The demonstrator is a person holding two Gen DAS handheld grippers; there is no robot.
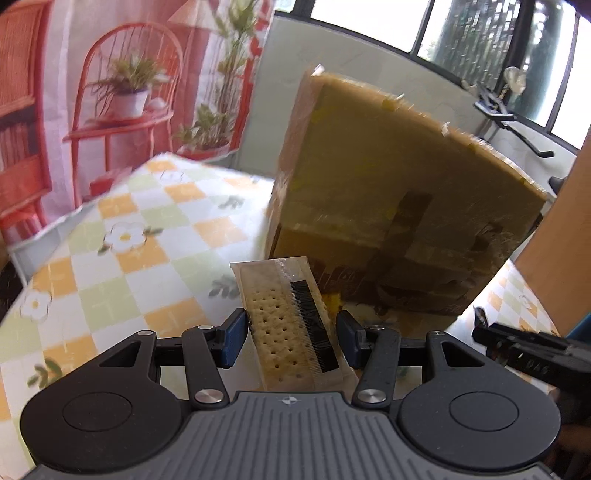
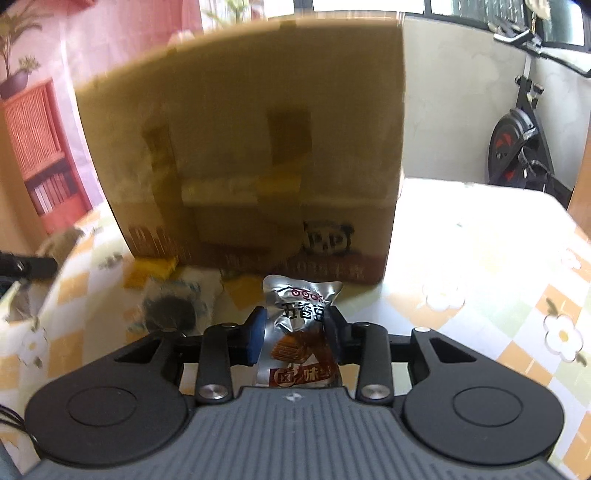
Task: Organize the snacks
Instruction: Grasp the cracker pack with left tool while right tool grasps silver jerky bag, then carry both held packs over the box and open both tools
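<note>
A cracker pack (image 1: 291, 325) is clamped in the left gripper (image 1: 291, 332) and a foil snack pouch (image 2: 301, 332) in the right gripper (image 2: 295, 334), both just before the cardboard box (image 2: 240, 147); neither is judged stowed, and loose packets (image 2: 168, 306) remain at its foot.

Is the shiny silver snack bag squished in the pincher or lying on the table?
Squished in it. The right gripper has its blue pads pressed against both sides of the silver snack packet, which crinkles between them.

checkered flower tablecloth (image 1: 122, 236), printed backdrop (image 1: 122, 85) showing a red chair, potted plants and a bookshelf, exercise bike (image 2: 517, 147) against the white wall (image 2: 450, 110), dark-framed windows (image 1: 480, 33) above it
</note>
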